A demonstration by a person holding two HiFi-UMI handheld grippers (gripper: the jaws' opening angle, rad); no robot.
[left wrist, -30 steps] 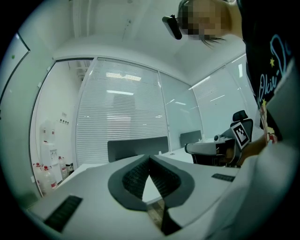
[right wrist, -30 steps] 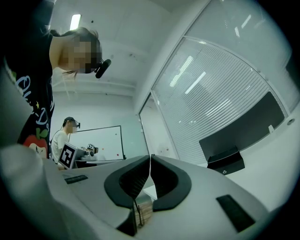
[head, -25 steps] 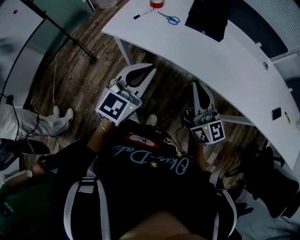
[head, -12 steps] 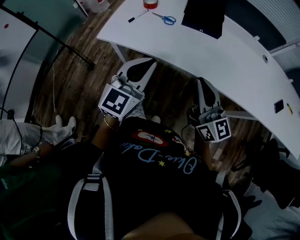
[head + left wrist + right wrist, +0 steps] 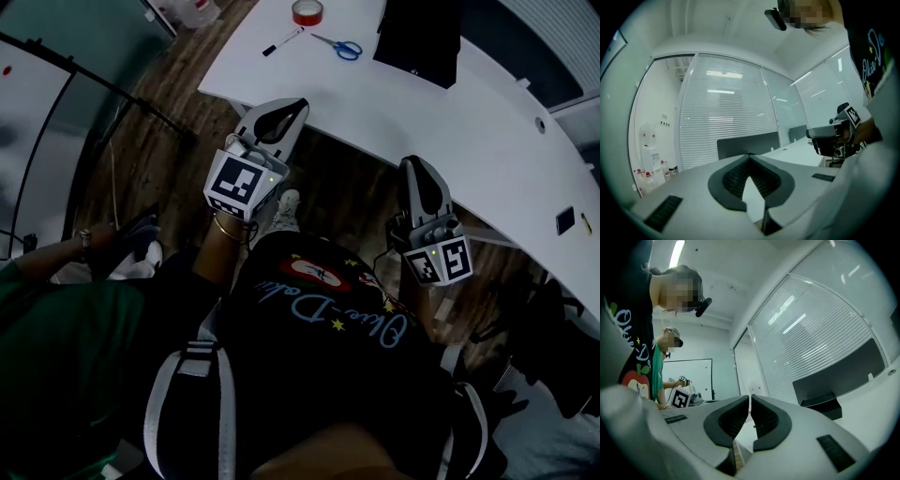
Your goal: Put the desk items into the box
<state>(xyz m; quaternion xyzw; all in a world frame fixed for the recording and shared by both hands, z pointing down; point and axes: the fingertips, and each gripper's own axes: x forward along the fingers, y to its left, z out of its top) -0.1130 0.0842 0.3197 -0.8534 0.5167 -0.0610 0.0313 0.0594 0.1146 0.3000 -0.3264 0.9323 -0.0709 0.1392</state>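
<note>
The desk items lie untouched at the far end of the table (image 5: 450, 122). There is a red tape roll (image 5: 307, 12), a marker (image 5: 282, 41) at its 7 o'clock, and blue-handled scissors (image 5: 339, 45) at its 4 o'clock. The black box (image 5: 419, 39) stands near the scissors, at their 3 o'clock. All 4 are well apart from me, toward 12 o'clock.

Over the last second my view has tipped forward. The tape roll was cut off at the top before and now shows whole, and both tongs have come up toward the table.

My left tongs (image 5: 295, 105) now overlap the table's near edge, with the marker at their 12 o'clock. They are closed on nothing. My right tongs (image 5: 415, 167) sit close to that edge with the box at their 12 o'clock, also closed and empty.

I judge this the approach. Nothing is picked up yet, and 1 pair must open before it reaches the first item.
</note>
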